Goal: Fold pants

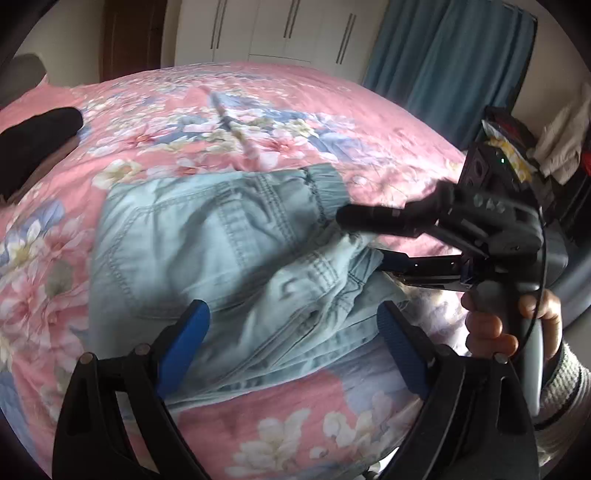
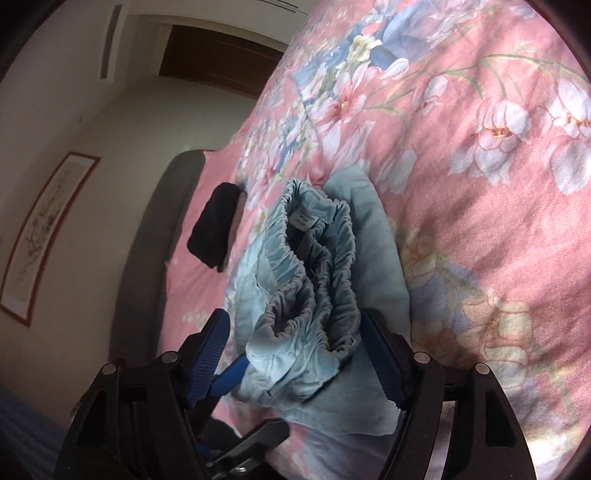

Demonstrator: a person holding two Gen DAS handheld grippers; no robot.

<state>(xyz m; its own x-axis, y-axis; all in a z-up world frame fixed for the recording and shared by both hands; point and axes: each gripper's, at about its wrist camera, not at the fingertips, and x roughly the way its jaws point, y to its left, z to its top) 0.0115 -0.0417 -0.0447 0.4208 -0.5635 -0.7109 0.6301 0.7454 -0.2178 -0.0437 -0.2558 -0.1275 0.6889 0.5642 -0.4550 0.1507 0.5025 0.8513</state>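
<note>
Pink floral bedspread (image 1: 258,122) everywhere, with a black cloth (image 1: 33,144) far left, white wardrobe (image 1: 280,29) and blue curtain (image 1: 450,70) at the back. Framed picture (image 2: 44,236) on the wall in the right wrist view. Light blue pants (image 1: 207,251) bunched mid-bed, stitched seams showing, elastic waistband (image 2: 314,273) all scrunched up. Left gripper (image 1: 291,339) spread wide over the near edge, gripping nothing. Right gripper (image 2: 295,339) open too, waistband bunched between its fingers, not pinched.
</note>
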